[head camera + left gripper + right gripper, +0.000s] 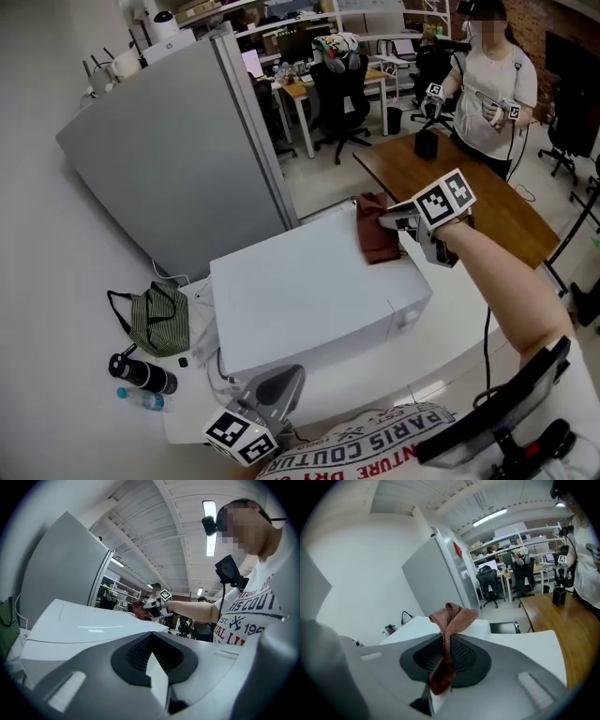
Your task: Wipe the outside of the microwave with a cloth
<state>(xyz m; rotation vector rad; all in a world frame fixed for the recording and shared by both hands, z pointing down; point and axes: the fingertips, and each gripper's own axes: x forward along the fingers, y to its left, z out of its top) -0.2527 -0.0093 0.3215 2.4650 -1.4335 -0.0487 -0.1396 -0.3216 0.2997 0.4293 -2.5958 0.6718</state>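
A white microwave [309, 300] stands on a white counter, seen from above in the head view. A red-brown cloth [375, 234] lies on its top at the far right corner. My right gripper [401, 223] is shut on that cloth's edge. In the right gripper view the cloth [451, 620] is bunched and pinched between the jaws, with the microwave's top [410, 630] behind it. My left gripper [270, 394] is low by the microwave's near left corner, jaws together and holding nothing. The left gripper view looks across the microwave top [84, 620] to the cloth [139, 610].
A tall grey fridge [169, 159] stands behind the microwave. A green striped bag [159, 319], a black flask [141, 373] and a water bottle [141, 398] lie to the left. A wooden table [487, 206] is at the right, another person [492, 84] beyond it.
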